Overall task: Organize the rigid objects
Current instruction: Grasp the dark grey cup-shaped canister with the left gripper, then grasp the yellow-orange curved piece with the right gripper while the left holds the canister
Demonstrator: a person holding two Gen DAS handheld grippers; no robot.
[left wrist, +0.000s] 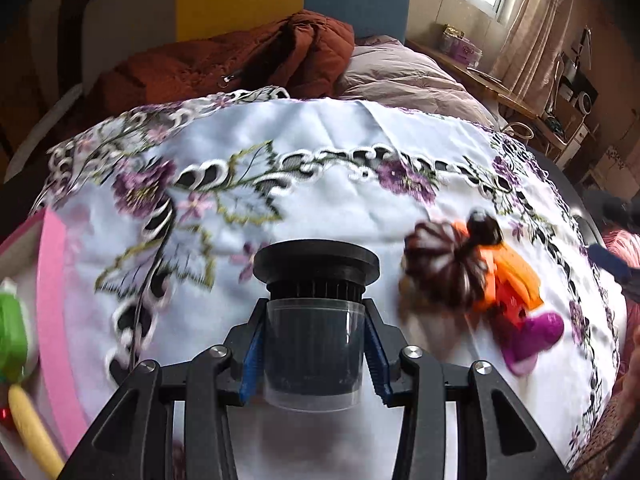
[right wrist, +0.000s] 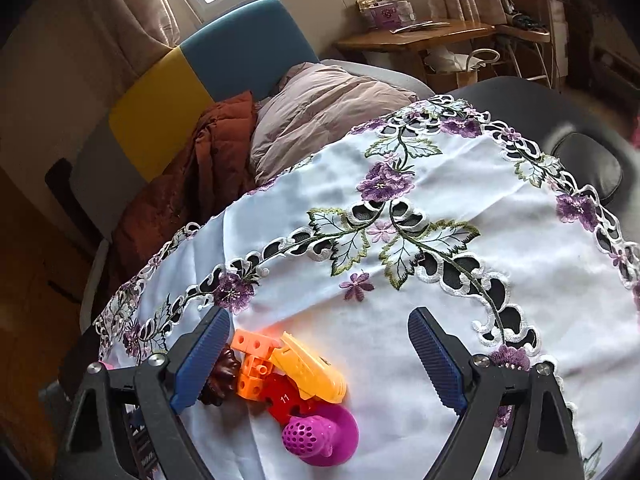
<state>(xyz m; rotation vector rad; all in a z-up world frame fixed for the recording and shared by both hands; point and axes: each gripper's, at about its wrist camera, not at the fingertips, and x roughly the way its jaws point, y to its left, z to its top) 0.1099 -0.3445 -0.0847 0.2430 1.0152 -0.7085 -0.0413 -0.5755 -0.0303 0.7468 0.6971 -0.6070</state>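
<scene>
My left gripper (left wrist: 314,354) is shut on a clear cylindrical container with a black ribbed cap (left wrist: 314,320), held above the embroidered white tablecloth (left wrist: 320,152). To its right lies a pile of toys: a dark brown ridged piece (left wrist: 444,268), orange blocks (left wrist: 508,280) and a purple strainer-like piece (left wrist: 532,336). In the right wrist view my right gripper (right wrist: 320,356) is open and empty, just above the same pile: brown piece (right wrist: 220,376), orange block (right wrist: 254,364), yellow piece (right wrist: 312,368), red numbered piece (right wrist: 284,400) and purple perforated piece (right wrist: 320,436).
A pink-rimmed box (left wrist: 52,300) holding a green and yellow toy (left wrist: 16,344) sits at the left table edge. Behind the table is a bed with a rust-brown jacket (left wrist: 248,60) and a mauve duvet (right wrist: 320,104). A wooden desk (right wrist: 420,36) stands by the window.
</scene>
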